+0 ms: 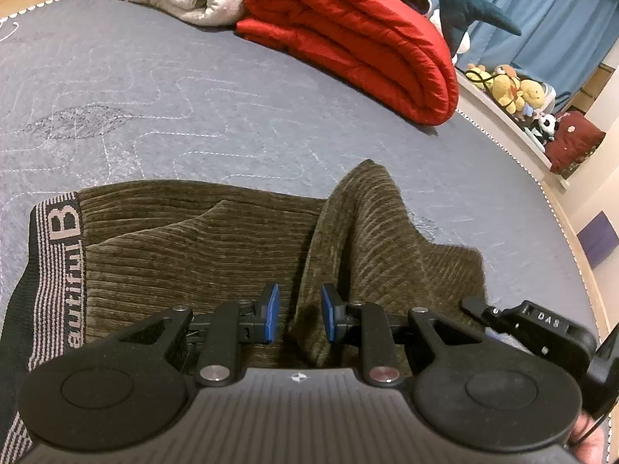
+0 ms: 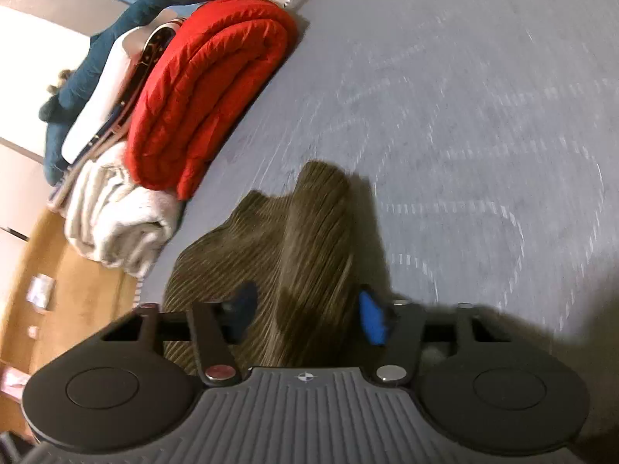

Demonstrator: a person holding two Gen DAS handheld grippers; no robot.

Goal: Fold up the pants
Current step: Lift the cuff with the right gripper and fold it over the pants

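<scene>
One pair of olive ribbed corduroy pants [image 1: 201, 247] lies near me; my left hand-held gripper [image 1: 298, 319] gapes narrowly around a raised fold, my right hand-held gripper [image 2: 309, 315] stands wide around another.

The left gripper [image 1: 298, 317] is matte black, with blue pads [image 1: 272, 311] on its two fingers, silver screws at the linkage pivots and two round discs flanking a ribbed grey housing marked with a small compass emblem. At the lower right edge of the frame, a sliver of skin shows. The right gripper [image 2: 309, 311] has the same build, its blue fingertips [image 2: 371, 317] blurred.
</scene>
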